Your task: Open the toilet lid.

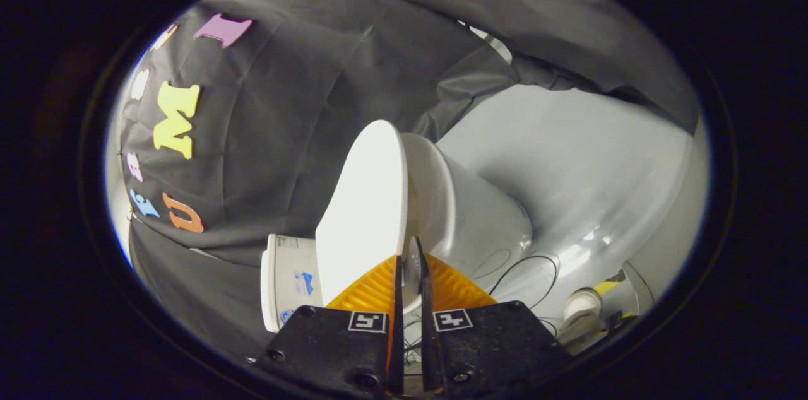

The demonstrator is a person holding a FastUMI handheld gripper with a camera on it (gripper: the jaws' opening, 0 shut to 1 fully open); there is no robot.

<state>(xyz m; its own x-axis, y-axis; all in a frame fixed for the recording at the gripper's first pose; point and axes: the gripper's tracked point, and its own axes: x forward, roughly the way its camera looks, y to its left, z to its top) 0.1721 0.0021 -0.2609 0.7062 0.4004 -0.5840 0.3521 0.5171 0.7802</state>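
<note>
The white toilet lid (363, 211) is lifted off the seat and bowl (470, 217), with a wedge-shaped gap open between them. Its front rim runs down into the narrow slot between my fingers. My gripper (410, 261) is shut on that rim, one finger on the lid's outer face and the other finger (421, 274) on its underside. The white tank (287, 280), carrying small stickers, sits behind the lid's hinge end, beside my fingers. The whole scene appears rolled sideways in the gripper view.
The black cloth wall (284, 103) hangs close behind the tank and lid. A pale grey floor (568, 160) spreads beyond the bowl. On it, next to the bowl's base, lie a thin black cable (530, 264) and a white pipe fitting (584, 304) with a yellow part.
</note>
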